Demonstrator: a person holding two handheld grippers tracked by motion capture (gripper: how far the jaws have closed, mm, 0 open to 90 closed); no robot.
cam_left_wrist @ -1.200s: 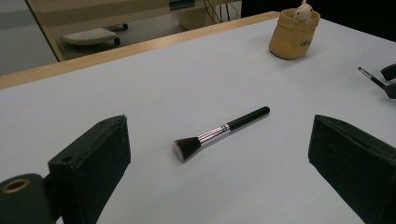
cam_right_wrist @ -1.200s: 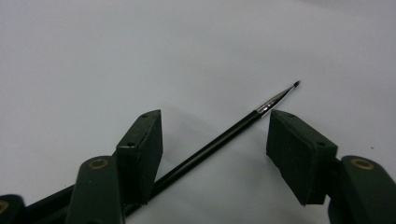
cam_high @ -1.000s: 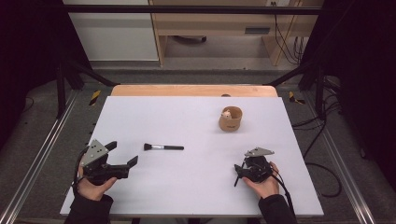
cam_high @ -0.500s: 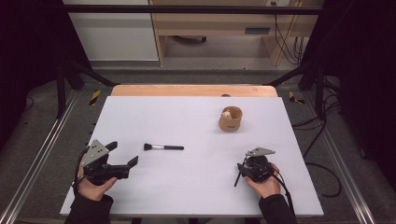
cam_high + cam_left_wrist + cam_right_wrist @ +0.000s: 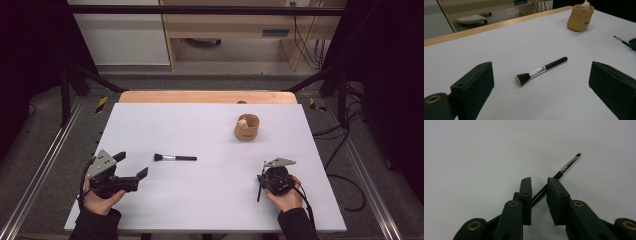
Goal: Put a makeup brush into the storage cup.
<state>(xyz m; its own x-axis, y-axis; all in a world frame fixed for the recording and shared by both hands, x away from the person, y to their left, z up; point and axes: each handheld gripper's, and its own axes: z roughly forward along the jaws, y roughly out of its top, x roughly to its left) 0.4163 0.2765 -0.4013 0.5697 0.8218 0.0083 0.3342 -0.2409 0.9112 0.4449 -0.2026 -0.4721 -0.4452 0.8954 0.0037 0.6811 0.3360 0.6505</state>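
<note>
Pinching a thin brush between its jaws, the right claw grips; the left claw gapes, makeup brush just ahead.

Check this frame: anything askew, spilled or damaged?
Nothing spilled or broken. The cup stands upright and the makeup brush lies flat ahead of the open left gripper. The thin brush sits slanted between the right gripper jaws, with a gap showing.
</note>
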